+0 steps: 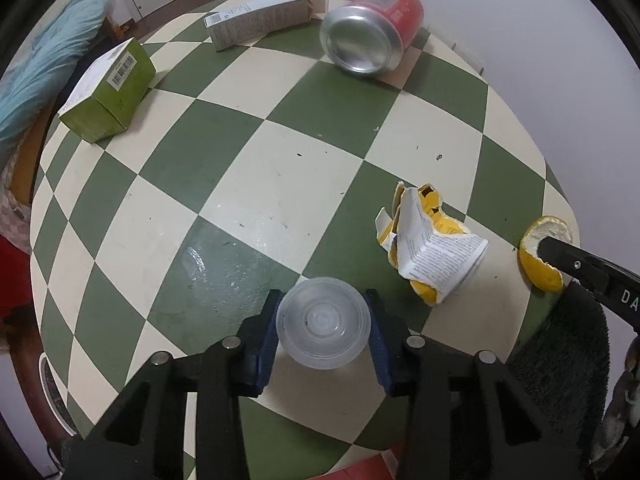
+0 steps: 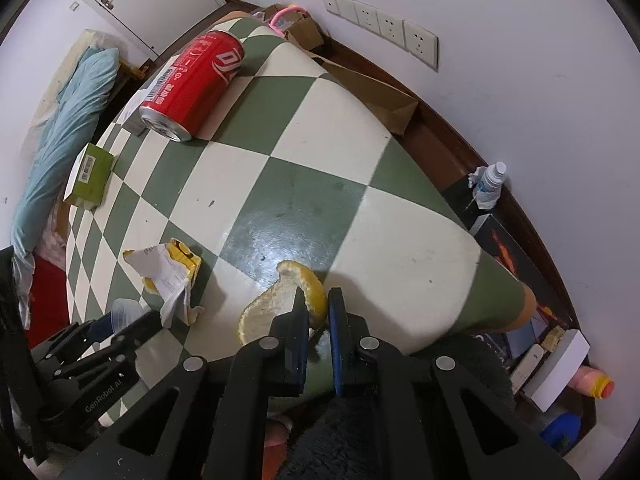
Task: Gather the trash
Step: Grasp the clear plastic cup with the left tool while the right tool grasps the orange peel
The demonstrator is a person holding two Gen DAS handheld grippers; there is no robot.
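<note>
On the green-and-cream checkered table (image 1: pixel 280 152) my left gripper (image 1: pixel 323 322) is shut on a clear plastic cup (image 1: pixel 323 328), its base facing the camera, near the front edge. My right gripper (image 2: pixel 318 308) is shut on a yellow citrus peel (image 2: pixel 276 300) at the table's right edge; the peel also shows in the left wrist view (image 1: pixel 540 256). A torn yellow-and-white carton (image 1: pixel 432 244) lies between them. A red soda can (image 1: pixel 372 28) lies on its side at the far end. A green box (image 1: pixel 108 92) and a grey carton (image 1: pixel 260 18) lie far left.
A brown paper bag (image 2: pixel 376 92) stands between table and wall. Bottles, boxes and a white block (image 2: pixel 560 368) crowd the floor at right. A blue pillow (image 2: pixel 60 128) lies left of the table. A dark fuzzy mat (image 1: pixel 568 356) sits below the table's right edge.
</note>
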